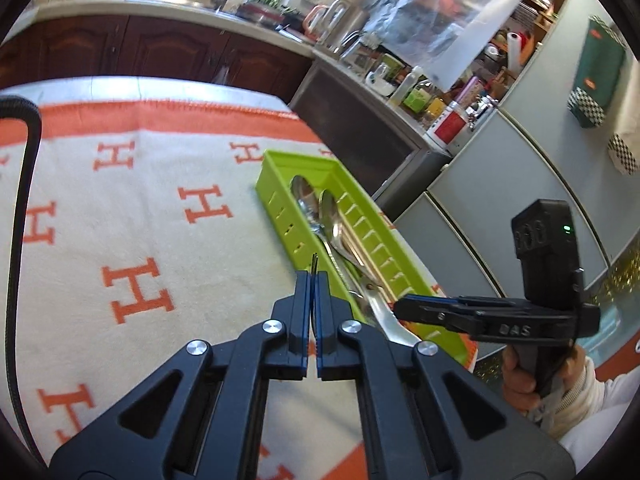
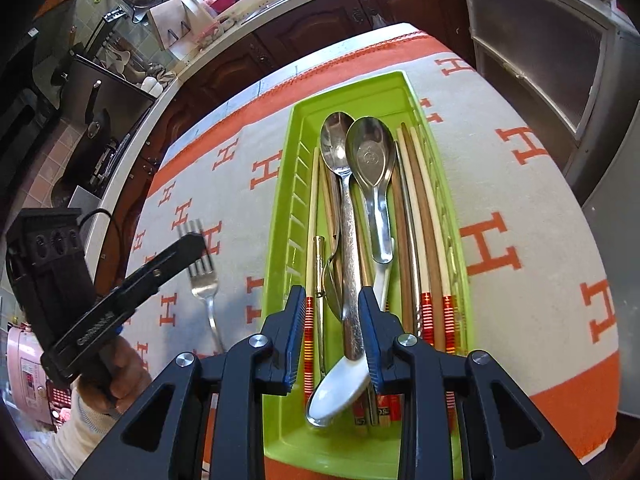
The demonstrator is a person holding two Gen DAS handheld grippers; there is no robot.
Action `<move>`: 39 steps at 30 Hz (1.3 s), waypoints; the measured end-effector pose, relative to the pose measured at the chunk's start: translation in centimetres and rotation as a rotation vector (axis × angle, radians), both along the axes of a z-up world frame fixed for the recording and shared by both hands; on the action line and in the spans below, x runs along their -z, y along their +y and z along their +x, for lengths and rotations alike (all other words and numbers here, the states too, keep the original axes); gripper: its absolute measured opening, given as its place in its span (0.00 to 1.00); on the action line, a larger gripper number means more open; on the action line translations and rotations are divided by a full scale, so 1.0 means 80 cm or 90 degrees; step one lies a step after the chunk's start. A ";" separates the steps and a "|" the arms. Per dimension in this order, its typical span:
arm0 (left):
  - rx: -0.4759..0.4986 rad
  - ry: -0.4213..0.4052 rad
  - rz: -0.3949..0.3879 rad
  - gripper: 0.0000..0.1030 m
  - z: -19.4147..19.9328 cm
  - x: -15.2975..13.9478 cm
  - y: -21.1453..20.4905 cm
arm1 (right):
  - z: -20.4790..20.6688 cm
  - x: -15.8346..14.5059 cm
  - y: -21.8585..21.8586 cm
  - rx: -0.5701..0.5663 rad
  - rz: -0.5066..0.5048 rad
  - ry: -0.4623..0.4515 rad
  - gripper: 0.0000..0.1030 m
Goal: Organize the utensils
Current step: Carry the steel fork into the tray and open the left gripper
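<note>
A lime-green utensil tray point(image 2: 404, 88) lies on an orange-and-cream cloth and holds steel spoons point(image 2: 368, 152), chopsticks point(image 2: 424, 216), a white spoon point(image 2: 340, 392) and a thin gold stick point(image 2: 319, 264). It also shows in the left wrist view point(image 1: 280, 196). My left gripper point(image 1: 314, 280) is shut on a steel fork point(image 2: 202, 276), held just left of the tray above the cloth; only the tine tips point(image 1: 314, 261) show between its pads. My right gripper point(image 2: 332, 312) is open and empty above the tray's near end, straddling the spoon handles.
The cloth point(image 1: 160, 208) covers the table. Dark wood cabinets and a cluttered counter point(image 1: 224, 12) run behind it. A grey cabinet point(image 2: 560, 52) stands to the right of the table. A black cable point(image 1: 24, 184) hangs at the left.
</note>
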State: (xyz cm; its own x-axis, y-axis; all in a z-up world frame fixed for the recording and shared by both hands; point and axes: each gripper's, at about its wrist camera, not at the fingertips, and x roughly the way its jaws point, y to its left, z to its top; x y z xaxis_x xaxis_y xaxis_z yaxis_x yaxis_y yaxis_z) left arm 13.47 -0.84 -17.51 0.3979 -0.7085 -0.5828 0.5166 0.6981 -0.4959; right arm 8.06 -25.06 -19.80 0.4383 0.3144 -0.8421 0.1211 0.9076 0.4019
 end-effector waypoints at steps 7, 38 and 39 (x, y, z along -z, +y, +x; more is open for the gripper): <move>0.026 -0.045 0.056 0.00 -0.031 -0.058 -0.017 | -0.022 -0.012 -0.014 0.009 0.009 -0.017 0.27; 0.000 0.023 0.286 0.03 0.052 -0.030 -0.150 | -0.033 -0.020 -0.061 0.066 0.010 -0.042 0.35; 0.000 0.027 0.288 0.06 0.052 -0.030 -0.150 | -0.032 -0.021 -0.061 0.065 0.008 -0.043 0.35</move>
State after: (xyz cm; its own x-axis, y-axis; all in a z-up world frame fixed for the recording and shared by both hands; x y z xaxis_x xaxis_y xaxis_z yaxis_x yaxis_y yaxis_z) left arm 17.62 -12.85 -15.15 0.3666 -0.3788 -0.8498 0.5021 0.8495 -0.1621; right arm 5.53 -29.91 -18.14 0.5247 0.2756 -0.8054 0.1847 0.8867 0.4238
